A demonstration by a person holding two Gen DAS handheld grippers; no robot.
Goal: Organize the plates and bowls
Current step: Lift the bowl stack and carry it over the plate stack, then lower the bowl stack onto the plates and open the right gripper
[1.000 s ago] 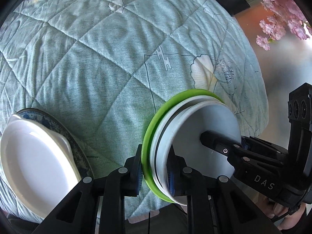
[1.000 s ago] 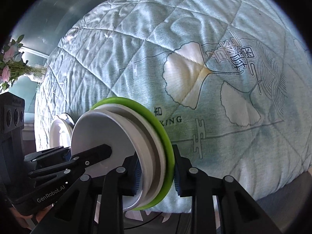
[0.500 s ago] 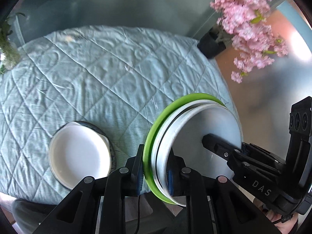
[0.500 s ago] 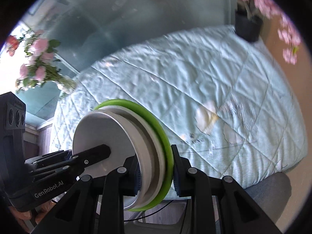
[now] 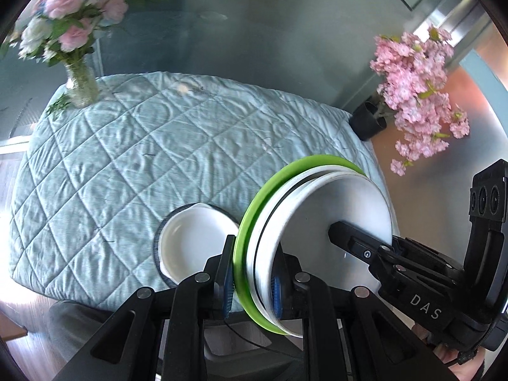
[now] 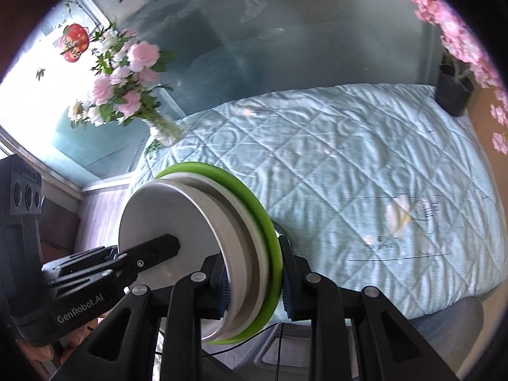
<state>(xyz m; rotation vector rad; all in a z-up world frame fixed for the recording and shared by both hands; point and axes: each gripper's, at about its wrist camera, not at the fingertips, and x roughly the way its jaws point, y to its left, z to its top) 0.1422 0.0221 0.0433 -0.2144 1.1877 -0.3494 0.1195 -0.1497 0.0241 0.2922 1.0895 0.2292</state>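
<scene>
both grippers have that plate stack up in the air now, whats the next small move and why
Probably carry the plate stack sideways to over the white dish on the quilted cloth. The left gripper and right gripper both clamp the stack on edge, clear of the table, and that dish looks like the likely place to stack it.

One round green plastic plate [image 5: 254,209], two round white dishes [image 5: 336,209] stacked on it, one white shallow bowl [image 5: 193,241] on one dark-rimmed plate [image 5: 156,247], two black two-finger grippers [image 5: 252,282], one glass vase of pink flowers [image 5: 81,84], one black pot of pink blossom [image 5: 368,120], one quilted pale-blue cloth [image 5: 127,165]
</scene>
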